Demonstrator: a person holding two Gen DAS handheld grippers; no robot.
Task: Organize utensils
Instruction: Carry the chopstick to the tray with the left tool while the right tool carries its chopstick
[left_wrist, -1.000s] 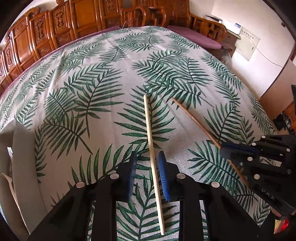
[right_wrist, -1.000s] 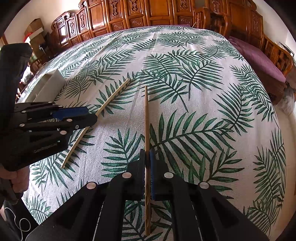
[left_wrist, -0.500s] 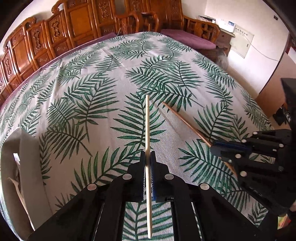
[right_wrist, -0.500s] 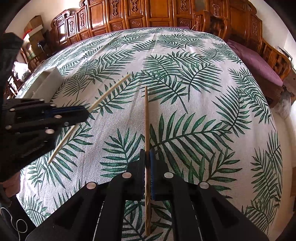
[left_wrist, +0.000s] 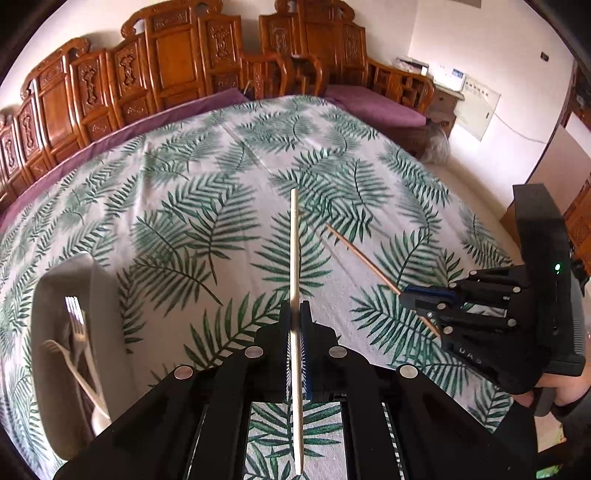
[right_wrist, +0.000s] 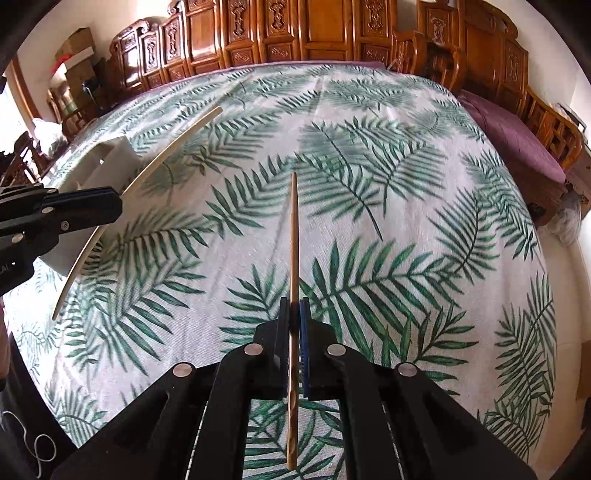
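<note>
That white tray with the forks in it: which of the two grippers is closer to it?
Left. The left gripper, clamping a pale chopstick, hangs right beside the white tray; the right gripper, clamping a darker chopstick, is farther off across the cloth.

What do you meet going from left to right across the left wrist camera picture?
Grey tray holding white plastic forks → pale wooden chopstick clamped in the left tool → darker brown chopstick → right tool.

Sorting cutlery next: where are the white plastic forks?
In the left wrist view, the white plastic forks lie in the grey tray at lower left, left of the left gripper.
</note>
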